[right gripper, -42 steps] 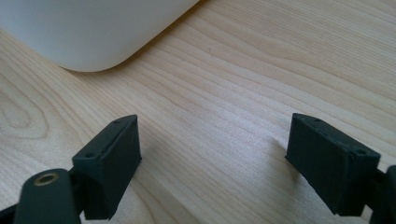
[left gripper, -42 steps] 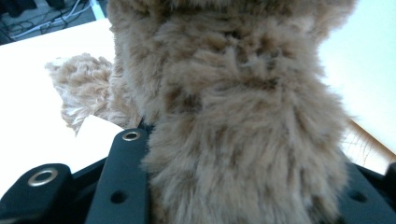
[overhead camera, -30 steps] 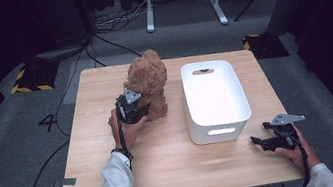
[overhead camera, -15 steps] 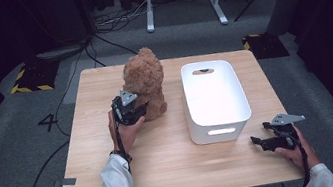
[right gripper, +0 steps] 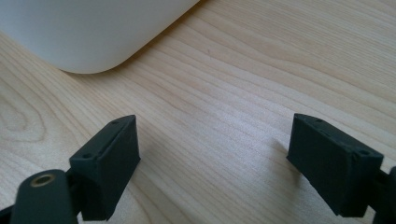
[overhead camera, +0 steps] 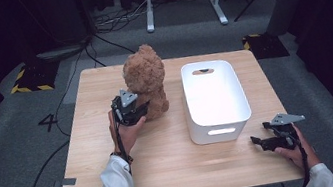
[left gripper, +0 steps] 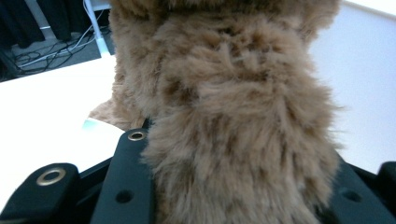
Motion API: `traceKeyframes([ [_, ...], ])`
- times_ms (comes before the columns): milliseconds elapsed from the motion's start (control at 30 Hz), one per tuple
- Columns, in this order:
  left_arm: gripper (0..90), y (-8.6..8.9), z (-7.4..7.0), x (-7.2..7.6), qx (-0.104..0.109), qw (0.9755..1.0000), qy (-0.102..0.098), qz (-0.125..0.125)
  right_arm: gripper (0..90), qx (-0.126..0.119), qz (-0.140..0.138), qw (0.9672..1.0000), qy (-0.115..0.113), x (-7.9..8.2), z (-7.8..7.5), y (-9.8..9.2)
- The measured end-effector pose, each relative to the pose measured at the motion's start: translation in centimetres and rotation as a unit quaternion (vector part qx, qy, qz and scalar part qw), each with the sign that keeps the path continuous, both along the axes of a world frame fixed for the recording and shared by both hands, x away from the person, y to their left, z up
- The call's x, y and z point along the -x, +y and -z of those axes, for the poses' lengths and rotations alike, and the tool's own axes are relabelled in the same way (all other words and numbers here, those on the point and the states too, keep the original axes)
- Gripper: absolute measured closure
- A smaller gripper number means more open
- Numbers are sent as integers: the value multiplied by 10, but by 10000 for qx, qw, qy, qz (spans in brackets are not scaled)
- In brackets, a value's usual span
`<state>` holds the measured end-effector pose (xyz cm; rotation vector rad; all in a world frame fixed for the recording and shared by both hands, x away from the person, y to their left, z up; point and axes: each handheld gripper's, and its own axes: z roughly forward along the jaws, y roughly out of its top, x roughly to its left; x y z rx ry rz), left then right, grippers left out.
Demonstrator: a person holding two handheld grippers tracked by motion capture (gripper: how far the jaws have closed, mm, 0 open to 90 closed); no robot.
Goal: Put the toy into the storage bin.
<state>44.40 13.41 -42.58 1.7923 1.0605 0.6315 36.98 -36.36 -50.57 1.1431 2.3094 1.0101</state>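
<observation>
High view: left gripper (overhead camera: 142, 109) jaws clamp teddy bear (overhead camera: 146, 81); right gripper (overhead camera: 259, 141) jaws gape empty.

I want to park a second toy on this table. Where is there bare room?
Bare wood lies left of the teddy bear toward the table edge, and along the near edge between the two forearms. It is crowded between the bear and the white bin.

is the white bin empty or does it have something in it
Empty. The high view shows the white bin's bare inside; the teddy bear sits on the table beside it.
</observation>
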Motion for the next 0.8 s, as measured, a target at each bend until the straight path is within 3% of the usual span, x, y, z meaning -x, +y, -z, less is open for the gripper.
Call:
traceKeyframes([
  [800, 606, -11, -22, 9, 251, 9994, -162, 197, 161, 0, 66, 10000, -17, 2, 0, -1],
])
